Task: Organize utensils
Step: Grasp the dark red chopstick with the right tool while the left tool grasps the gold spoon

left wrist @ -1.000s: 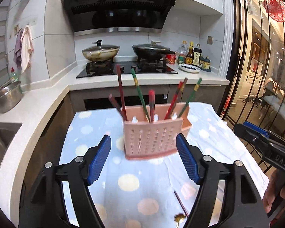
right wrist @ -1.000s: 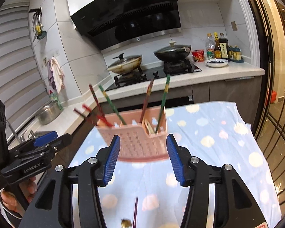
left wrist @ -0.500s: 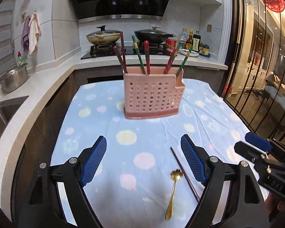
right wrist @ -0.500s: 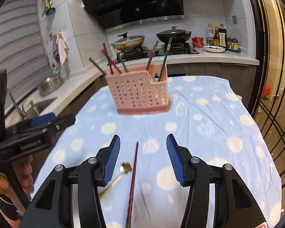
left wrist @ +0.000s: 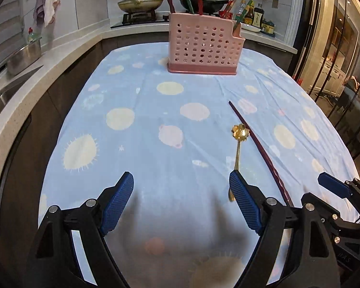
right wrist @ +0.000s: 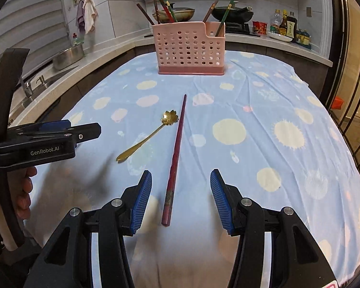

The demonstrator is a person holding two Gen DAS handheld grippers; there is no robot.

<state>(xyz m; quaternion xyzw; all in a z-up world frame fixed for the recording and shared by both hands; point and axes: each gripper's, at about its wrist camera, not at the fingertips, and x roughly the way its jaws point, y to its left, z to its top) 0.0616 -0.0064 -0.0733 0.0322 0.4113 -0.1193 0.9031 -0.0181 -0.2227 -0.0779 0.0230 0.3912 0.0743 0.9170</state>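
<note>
right now the right gripper [right wrist: 181, 199] hangs over the near end of the table with its jaws moderately apart and nothing pressed between the pads. the dark red chopstick [right wrist: 176, 153] lies flat on the blue spotted cloth [right wrist: 264, 110], its thick end reaching in between the two blue pads, closer to the left one, and its long axis runs almost straight away from the gripper toward the basket, tilting slightly right at the far tip. so the jaws stand across the stick, and i judge this gripper the nearer one for it.

just left of the chopstick lies the gold spoon [right wrist: 145, 138], handle end near and to the left, flower-shaped bowl far and nearly meeting the stick. the left gripper [left wrist: 181, 204] has just been opening and now stands wide, empty. in its own view the spoon's handle disappears behind its right pad, so i cannot tell whether pad and spoon touch. from the right wrist it shows only side-on at the frame's left edge, and a hand [right wrist: 24, 192] on its grip is partly cut off.

farther back, well apart from both utensils, stands the pink holed basket [right wrist: 189, 48] with several chopsticks [right wrist: 165, 7] upright in it; its inner compartments are hard to make out. beyond it are a counter and stove with pans.
</note>
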